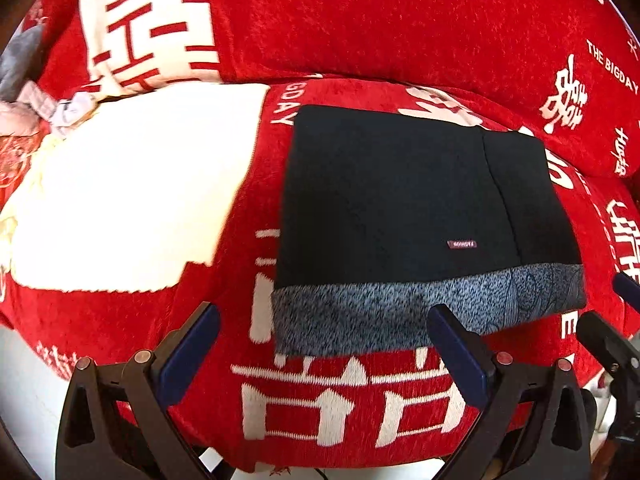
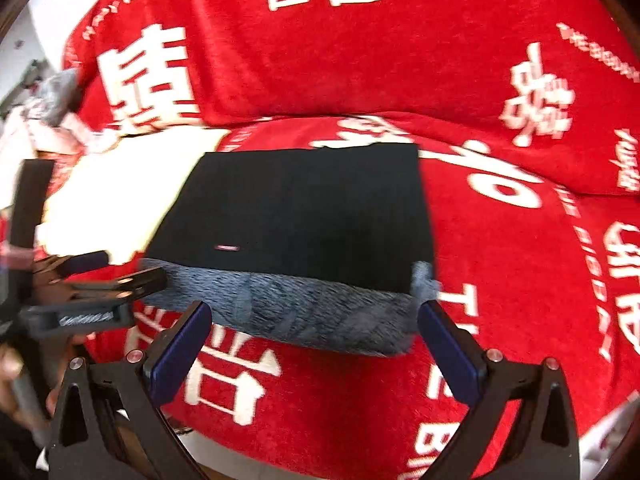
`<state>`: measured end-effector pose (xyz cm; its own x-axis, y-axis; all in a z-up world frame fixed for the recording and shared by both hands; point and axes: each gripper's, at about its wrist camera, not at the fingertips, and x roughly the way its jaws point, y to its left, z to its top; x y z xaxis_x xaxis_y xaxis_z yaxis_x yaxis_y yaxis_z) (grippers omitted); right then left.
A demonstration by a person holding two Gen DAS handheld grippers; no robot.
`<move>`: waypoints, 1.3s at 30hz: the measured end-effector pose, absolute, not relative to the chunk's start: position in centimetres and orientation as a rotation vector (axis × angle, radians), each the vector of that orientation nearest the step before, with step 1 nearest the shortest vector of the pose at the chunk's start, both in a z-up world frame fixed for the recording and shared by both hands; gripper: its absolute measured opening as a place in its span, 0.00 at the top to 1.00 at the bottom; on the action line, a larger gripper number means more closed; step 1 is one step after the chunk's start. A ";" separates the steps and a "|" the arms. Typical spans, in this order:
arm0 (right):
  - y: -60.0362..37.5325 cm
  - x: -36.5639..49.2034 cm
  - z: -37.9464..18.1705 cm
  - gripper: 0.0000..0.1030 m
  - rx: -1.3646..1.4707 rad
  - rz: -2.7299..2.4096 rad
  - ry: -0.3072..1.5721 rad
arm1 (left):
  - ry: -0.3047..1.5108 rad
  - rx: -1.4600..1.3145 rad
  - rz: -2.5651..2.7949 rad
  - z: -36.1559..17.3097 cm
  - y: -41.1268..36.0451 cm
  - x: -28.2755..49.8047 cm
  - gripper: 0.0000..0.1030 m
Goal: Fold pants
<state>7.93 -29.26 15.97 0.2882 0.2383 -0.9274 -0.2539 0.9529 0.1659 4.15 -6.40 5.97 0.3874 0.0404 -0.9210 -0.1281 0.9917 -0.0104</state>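
The pants (image 1: 400, 200) lie folded into a black rectangle with a grey fleece inner band along the near edge and a small label, flat on the red sofa seat (image 1: 320, 400). My left gripper (image 1: 324, 344) hovers open just short of that grey edge, holding nothing. In the right wrist view the same folded pants (image 2: 304, 216) sit ahead, and my right gripper (image 2: 314, 340) is open in front of the grey band, empty. The left gripper (image 2: 120, 284) shows at the left of that view, beside the pants' near left corner.
A red sofa cover with white characters wraps the seat and backrest (image 1: 360, 20). A white cloth (image 1: 132, 184) lies left of the pants. Grey and pale clothes (image 1: 24, 92) are heaped at the far left. The right gripper's finger (image 1: 612, 340) shows at the right edge.
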 end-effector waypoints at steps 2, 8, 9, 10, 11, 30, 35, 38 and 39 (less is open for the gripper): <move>-29.2 7.3 16.4 0.00 -0.011 0.314 1.238 | 1.165 -0.079 0.126 6.0 -6.4 3.7 0.00; -29.5 6.7 15.4 0.00 -0.019 0.225 1.282 | 1.081 -0.069 0.172 6.7 -6.3 2.0 0.00; -29.7 6.4 15.3 0.00 -0.017 0.210 1.286 | 1.052 -0.071 0.174 6.9 -6.3 1.7 0.00; -29.9 6.3 15.2 0.00 -0.014 0.196 1.288 | 1.030 -0.075 0.179 7.1 -6.3 1.5 0.00; -30.0 6.2 15.1 0.00 -0.010 0.184 1.292 | 1.016 -0.077 0.183 7.3 -6.3 1.3 0.00; -29.8 6.7 13.4 0.00 -0.017 0.141 1.329 | 1.043 0.046 0.163 6.6 -9.4 0.9 0.00; -29.8 7.0 12.9 0.00 -0.022 0.142 1.339 | 1.056 0.053 0.175 6.1 -9.3 1.2 0.00; -29.8 7.1 12.7 0.00 -0.017 0.144 1.345 | 1.061 0.057 0.173 5.9 -9.4 1.2 0.00; -29.7 7.1 12.7 0.00 -0.018 0.145 1.346 | 1.062 0.059 0.173 5.9 -9.4 1.3 0.00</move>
<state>7.09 -29.71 12.72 0.2156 0.0943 -0.9719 -0.1146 0.9909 0.0708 1.29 -9.42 5.91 0.4753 0.1697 -0.8633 -0.1126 0.9849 0.1316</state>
